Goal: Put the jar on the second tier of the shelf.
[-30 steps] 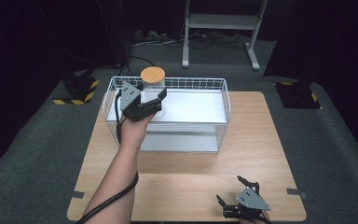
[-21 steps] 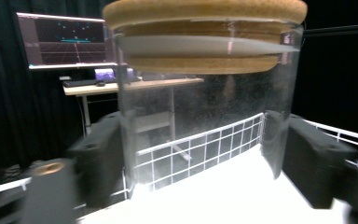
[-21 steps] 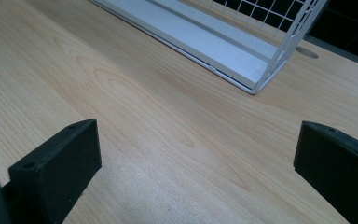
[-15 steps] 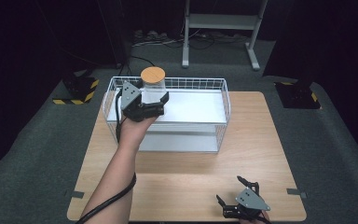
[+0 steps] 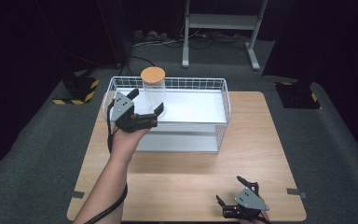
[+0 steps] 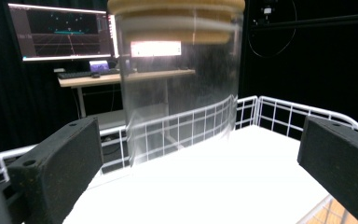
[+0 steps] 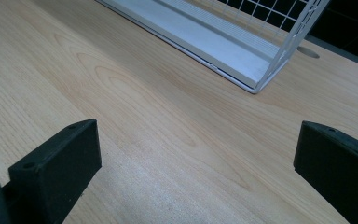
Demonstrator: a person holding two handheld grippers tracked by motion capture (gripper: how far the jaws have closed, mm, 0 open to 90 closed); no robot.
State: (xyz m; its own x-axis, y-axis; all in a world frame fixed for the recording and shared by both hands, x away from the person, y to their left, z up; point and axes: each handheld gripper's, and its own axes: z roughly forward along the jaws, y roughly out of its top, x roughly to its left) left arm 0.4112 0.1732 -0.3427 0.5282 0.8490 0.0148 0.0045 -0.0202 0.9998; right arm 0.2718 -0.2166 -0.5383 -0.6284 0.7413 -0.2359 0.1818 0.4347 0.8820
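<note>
The jar (image 5: 153, 91) stands upright on the white shelf of the wire basket (image 5: 223, 100), near its back left corner, long axis vertical, cork lid (image 5: 153, 74) on top and pointing up; in the left gripper view it rises just ahead of the jaws, no pad touching it. The left gripper (image 5: 145, 106) has just spread its jaws wide, nothing pressed between them. The risk, as I judge it: a tall, smooth glass body tips easily; a jaw brushing its side on the way out could knock it against the wire wall or topple it. The right gripper (image 5: 237, 201) rests on the surface (image 5: 191, 172), well apart, jaws open on nothing.
</note>
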